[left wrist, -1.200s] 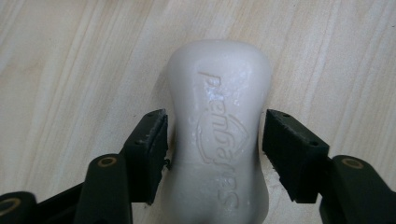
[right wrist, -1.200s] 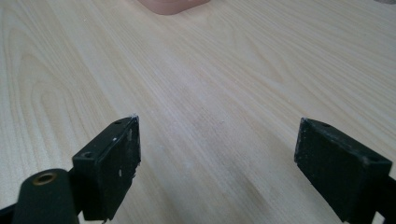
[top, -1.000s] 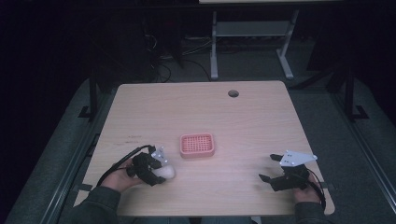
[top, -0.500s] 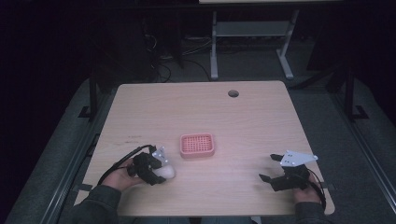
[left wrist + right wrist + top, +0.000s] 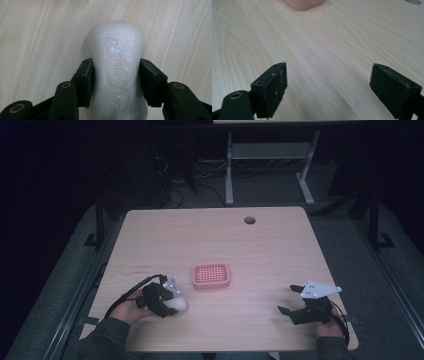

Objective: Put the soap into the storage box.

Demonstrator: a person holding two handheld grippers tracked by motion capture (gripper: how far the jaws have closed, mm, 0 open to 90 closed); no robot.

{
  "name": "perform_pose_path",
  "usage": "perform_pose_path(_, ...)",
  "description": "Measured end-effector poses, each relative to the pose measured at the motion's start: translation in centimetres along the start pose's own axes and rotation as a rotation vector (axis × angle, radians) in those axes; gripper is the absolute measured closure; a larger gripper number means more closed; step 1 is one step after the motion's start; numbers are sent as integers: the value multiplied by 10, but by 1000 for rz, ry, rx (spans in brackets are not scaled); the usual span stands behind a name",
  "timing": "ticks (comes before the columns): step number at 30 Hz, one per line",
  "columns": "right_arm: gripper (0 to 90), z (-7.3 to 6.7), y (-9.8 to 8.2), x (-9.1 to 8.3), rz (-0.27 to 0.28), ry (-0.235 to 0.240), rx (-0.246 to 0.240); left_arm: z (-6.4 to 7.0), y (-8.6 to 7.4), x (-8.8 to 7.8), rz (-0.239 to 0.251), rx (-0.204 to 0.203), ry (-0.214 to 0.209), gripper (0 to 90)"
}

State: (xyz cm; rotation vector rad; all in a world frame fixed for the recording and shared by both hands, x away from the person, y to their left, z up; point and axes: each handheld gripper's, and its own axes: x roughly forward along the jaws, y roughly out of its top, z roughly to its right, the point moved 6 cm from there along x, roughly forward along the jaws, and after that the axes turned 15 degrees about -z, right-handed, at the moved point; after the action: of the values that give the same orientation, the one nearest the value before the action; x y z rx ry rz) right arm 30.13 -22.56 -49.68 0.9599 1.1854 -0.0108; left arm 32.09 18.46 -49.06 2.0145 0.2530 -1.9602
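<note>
A white soap bar (image 5: 116,47) with raised lettering lies on the wooden table (image 5: 225,240) near its front left. My left gripper (image 5: 116,80) is shut on the bar, one pad pressed to each of its long sides. In the high view the soap bar (image 5: 179,304) pokes out to the right of the left gripper (image 5: 171,302). A pink slotted soap dish (image 5: 211,275) sits mid-table, up and to the right of the bar. My right gripper (image 5: 286,299) rests near the front right, open with nothing between its jaws. The right gripper (image 5: 328,82) faces the pink dish (image 5: 303,3) far ahead.
A round cable hole (image 5: 249,220) is cut into the table near its far edge, also in view as the hole (image 5: 413,2) at the top right. Beyond the table stand a metal frame (image 5: 270,155) and cables on a dark floor.
</note>
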Motion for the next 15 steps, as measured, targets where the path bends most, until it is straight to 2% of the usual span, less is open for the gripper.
perform_pose_path(5,138,0,0,0,4,0,-1,-1,1,-4,19,-9,2,491)
perform_pose_path(15,138,0,0,-1,8,1,3,-3,8,-14,35,4,13,490)
